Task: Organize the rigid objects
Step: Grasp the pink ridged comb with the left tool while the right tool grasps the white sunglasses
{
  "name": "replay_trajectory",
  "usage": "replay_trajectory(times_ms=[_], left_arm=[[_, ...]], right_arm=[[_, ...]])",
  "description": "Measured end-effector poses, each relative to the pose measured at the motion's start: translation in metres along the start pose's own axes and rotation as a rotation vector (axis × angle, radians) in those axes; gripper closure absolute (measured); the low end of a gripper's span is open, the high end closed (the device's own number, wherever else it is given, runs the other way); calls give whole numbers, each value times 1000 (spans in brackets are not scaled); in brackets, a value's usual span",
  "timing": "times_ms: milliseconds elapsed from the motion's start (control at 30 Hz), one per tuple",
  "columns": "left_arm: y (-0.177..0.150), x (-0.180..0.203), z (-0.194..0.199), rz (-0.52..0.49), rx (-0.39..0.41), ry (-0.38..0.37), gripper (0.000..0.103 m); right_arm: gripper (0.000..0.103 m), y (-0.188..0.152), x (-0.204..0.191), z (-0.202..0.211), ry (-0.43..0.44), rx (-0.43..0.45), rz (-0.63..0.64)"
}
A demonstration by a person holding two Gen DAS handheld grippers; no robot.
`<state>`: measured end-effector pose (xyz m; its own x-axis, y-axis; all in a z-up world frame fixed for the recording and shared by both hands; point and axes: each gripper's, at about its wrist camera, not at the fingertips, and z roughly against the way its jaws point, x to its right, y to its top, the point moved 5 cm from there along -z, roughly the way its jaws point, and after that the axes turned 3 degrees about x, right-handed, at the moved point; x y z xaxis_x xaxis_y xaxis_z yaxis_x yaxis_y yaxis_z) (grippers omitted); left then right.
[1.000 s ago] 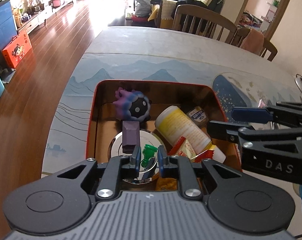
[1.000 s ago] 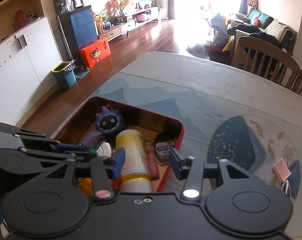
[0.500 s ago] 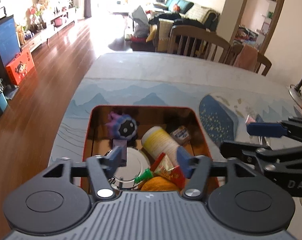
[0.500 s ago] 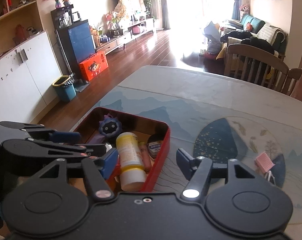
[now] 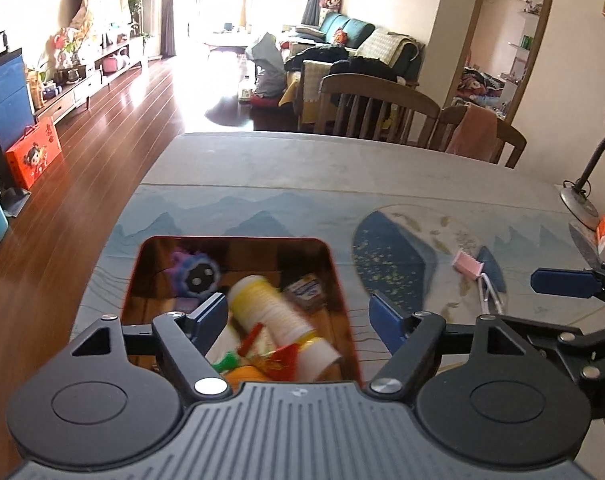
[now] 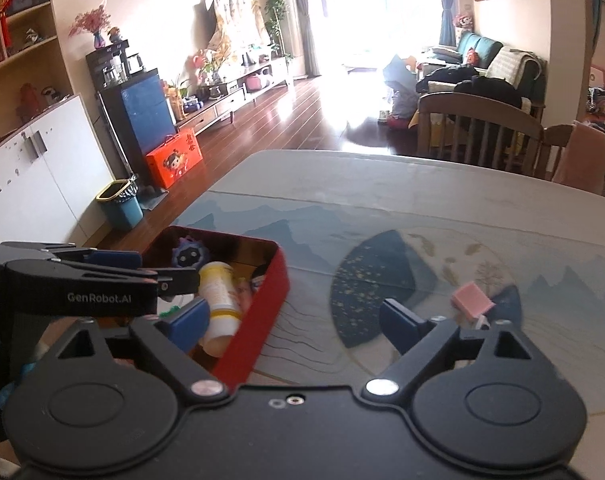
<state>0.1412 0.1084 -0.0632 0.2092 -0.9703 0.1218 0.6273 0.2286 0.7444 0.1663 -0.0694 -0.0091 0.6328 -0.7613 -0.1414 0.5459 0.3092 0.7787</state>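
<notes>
Gleaming red metal tray, rounded corners.

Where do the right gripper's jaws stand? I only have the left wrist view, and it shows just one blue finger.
Observer: Both fingers of the right gripper stand wide apart, jaws opening, nothing between them.
Operator: What is it pointing at?
Observer: Bare table between the red tin and the pink brush.
Operator: Any marking on the left gripper?
Observer: Its side reads GenRobot.AI; its jaws are opening too, gripping nothing.
</notes>
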Motion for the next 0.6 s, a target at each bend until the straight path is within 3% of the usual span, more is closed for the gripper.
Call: replay_trajectory(times_ms=[133,433,467,600], left_arm=[[2,18,0,1,11,-21,21],[3,65,-8,19,8,-118,6],[3,70,-10,27,6,-126,1],[3,91,-21,47,-1,-158,0]], right_arm=[[2,-7,17,12,-13,12,-3],[1,-27,62,30,-55,5,-23],[1,-29,67,31,-61,4,-23],[1,-34,84,36,-75,-4,-18]])
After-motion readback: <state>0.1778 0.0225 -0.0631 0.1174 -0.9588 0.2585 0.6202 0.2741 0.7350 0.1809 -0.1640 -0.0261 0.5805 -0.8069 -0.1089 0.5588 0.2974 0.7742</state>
